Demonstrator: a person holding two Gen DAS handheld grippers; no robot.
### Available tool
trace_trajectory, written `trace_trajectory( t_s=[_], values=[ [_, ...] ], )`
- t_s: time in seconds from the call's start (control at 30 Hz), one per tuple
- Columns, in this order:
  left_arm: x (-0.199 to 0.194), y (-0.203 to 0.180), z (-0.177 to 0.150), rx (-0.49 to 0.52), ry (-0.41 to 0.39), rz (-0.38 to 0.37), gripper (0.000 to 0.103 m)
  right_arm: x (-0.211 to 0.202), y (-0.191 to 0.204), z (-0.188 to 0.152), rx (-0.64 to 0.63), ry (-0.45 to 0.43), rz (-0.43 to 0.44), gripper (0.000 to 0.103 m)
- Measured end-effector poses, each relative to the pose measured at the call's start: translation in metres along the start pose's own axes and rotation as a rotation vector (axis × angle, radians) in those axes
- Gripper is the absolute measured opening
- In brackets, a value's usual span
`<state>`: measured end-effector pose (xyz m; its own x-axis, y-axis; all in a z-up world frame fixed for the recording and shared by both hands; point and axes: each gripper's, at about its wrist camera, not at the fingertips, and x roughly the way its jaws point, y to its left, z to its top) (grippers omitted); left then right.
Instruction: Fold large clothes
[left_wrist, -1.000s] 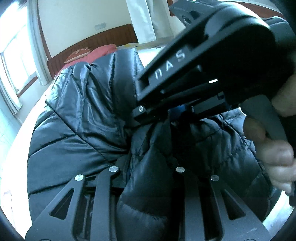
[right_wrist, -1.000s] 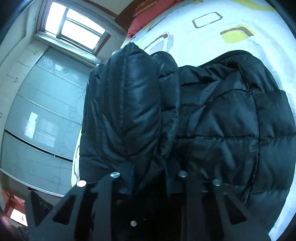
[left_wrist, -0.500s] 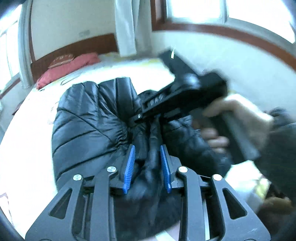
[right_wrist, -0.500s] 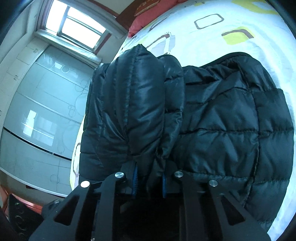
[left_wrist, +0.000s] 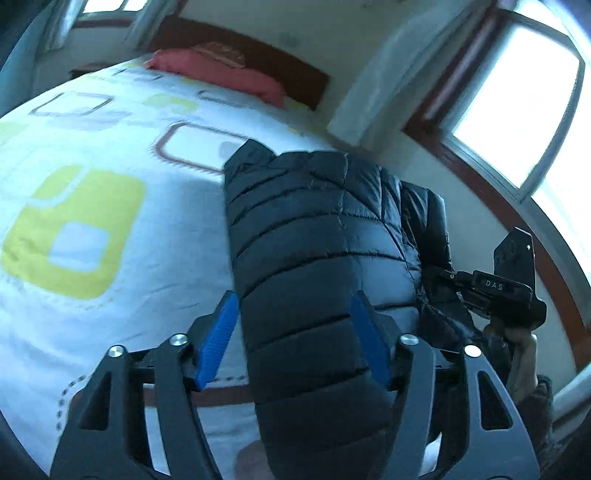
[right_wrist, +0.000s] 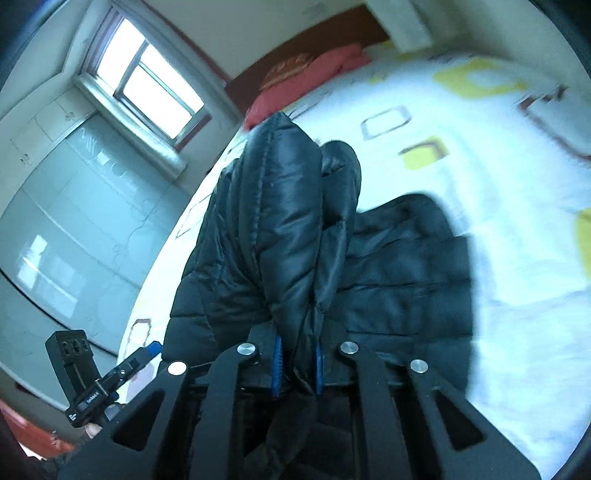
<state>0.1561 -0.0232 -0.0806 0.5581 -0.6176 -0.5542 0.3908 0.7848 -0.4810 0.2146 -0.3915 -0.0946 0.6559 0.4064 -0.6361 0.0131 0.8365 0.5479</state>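
Bedroom. Bed with white cover printed in yellow-green and brown squares; red pillow against dark wooden headboard. Wood-framed window, bright daylight; pale curtain. Frosted glass wardrobe doors. Cream walls.

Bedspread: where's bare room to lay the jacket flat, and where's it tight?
Free: the wide bedspread patch left of the black puffer jacket, running up to the red pillow. Tight: the window-side edge, where the right tongs pinch the jacket. The left tongs are open around it.
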Motion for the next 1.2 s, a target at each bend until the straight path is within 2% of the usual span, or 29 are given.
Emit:
trace_trajectory(
  t_s=[0.1,0.2,0.27,0.4,0.5,0.63,0.8,0.87,0.93,1.07,1.2],
  values=[
    [0.019,-0.022,0.0,0.04,0.017,-0.057,0.068,-0.014,-0.025,-0.004,0.022,-0.011,-0.071,0.013],
    [0.046,-0.036,0.0,0.068,0.043,-0.048,0.069,-0.014,-0.061,-0.011,0.077,0.017,-0.12,0.013],
    [0.066,-0.047,-0.006,0.095,0.09,-0.005,0.069,-0.005,-0.079,-0.018,0.115,0.034,-0.122,0.013],
    [0.091,-0.065,-0.015,0.207,0.112,0.098,0.07,0.008,-0.1,-0.025,0.151,0.03,-0.121,0.015],
    [0.101,-0.066,-0.017,0.219,0.139,0.122,0.07,0.017,-0.097,-0.026,0.174,0.024,-0.116,0.019],
    [0.086,-0.068,-0.018,0.237,0.133,0.117,0.069,-0.002,-0.093,-0.023,0.185,0.009,-0.135,0.029],
    [0.052,-0.069,-0.023,0.23,0.081,0.089,0.068,-0.053,-0.045,-0.035,0.107,-0.049,-0.212,0.032],
    [0.042,-0.07,-0.03,0.236,0.06,0.078,0.068,-0.063,-0.024,-0.05,0.065,-0.06,-0.205,0.038],
    [0.042,-0.073,-0.037,0.239,0.065,0.067,0.068,-0.058,-0.014,-0.065,0.047,-0.028,-0.209,0.038],
    [0.061,-0.079,-0.049,0.277,0.116,0.132,0.069,-0.03,-0.03,-0.086,0.057,0.068,-0.311,0.036],
    [0.08,-0.081,-0.058,0.315,0.15,0.171,0.069,-0.001,-0.066,-0.103,0.145,0.08,-0.269,0.031]
  ],
)
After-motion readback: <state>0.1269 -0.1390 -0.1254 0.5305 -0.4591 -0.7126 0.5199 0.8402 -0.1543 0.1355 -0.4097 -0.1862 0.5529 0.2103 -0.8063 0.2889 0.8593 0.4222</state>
